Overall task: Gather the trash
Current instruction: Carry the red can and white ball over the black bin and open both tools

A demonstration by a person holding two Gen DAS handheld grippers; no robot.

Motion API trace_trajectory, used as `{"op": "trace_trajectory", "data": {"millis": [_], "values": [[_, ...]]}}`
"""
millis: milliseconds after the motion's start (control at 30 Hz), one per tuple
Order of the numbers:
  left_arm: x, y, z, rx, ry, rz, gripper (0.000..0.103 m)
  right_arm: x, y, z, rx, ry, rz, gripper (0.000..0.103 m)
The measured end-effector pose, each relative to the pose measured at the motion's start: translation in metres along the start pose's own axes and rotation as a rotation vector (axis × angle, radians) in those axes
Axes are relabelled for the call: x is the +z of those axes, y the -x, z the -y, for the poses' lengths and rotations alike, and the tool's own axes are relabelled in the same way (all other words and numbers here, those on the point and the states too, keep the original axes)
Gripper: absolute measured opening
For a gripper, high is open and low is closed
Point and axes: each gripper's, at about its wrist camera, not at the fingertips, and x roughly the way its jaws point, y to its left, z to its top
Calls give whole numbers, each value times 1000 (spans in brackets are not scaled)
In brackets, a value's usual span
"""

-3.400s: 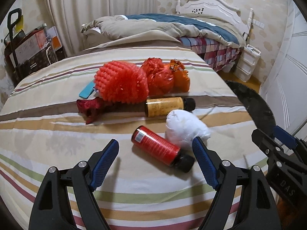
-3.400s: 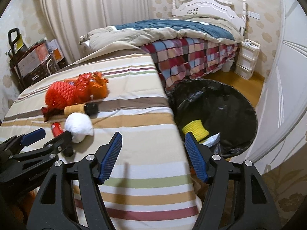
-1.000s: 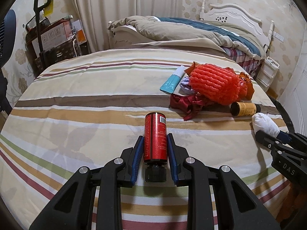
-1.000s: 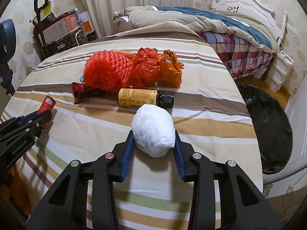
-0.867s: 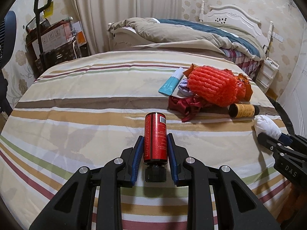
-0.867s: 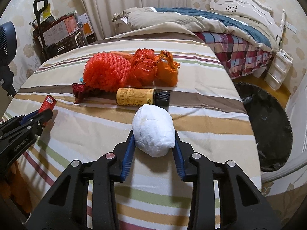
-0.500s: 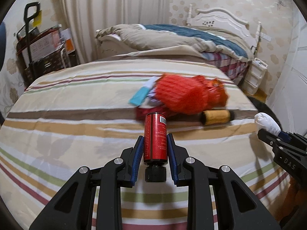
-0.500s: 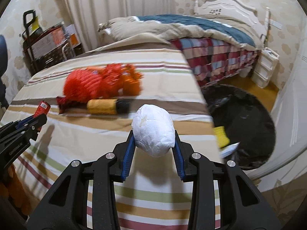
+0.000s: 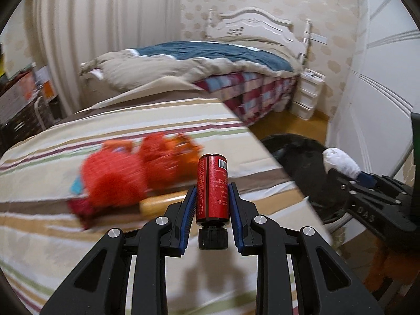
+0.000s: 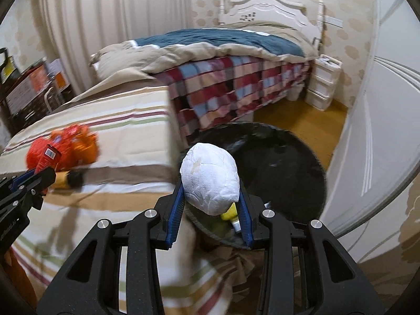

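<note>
Between my left gripper's blue pads sits the red cylindrical spray bottle with a black cap, clamped around its lower body so the cap points back at the camera and the barcode end sticks forward. I judge that grip keeps its weight close to the jaws and lets it slide out base first. My right gripper is closed on the white crumpled paper wad, squeezed at its lower half; soft as it is, I think it will spring free once the pads let go.

Both loads are off the striped bedspread because they are on their way to the black-lined round trash bin on the floor at the bed's corner, which already holds a yellow item and something white I cannot identify.

My right hand is tilted downward with the wad in front of the bin's near rim. My left hand, tilted down likewise, sits over the bed edge, bin to its right. Left on the bed are the red foam fruit net, orange bags and an amber bottle.
</note>
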Motion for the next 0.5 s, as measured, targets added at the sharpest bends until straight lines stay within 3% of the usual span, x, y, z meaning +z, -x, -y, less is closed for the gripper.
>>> {"op": "trace_trajectory", "data": {"millis": [233,500], "values": [[24,-34,49,-43,-78,5,27,9,-21,36,-49,-45,-6,36],[41,-73,80,-49,-126,-23,27,15,-43,65,-87,-75,-25,36]]}}
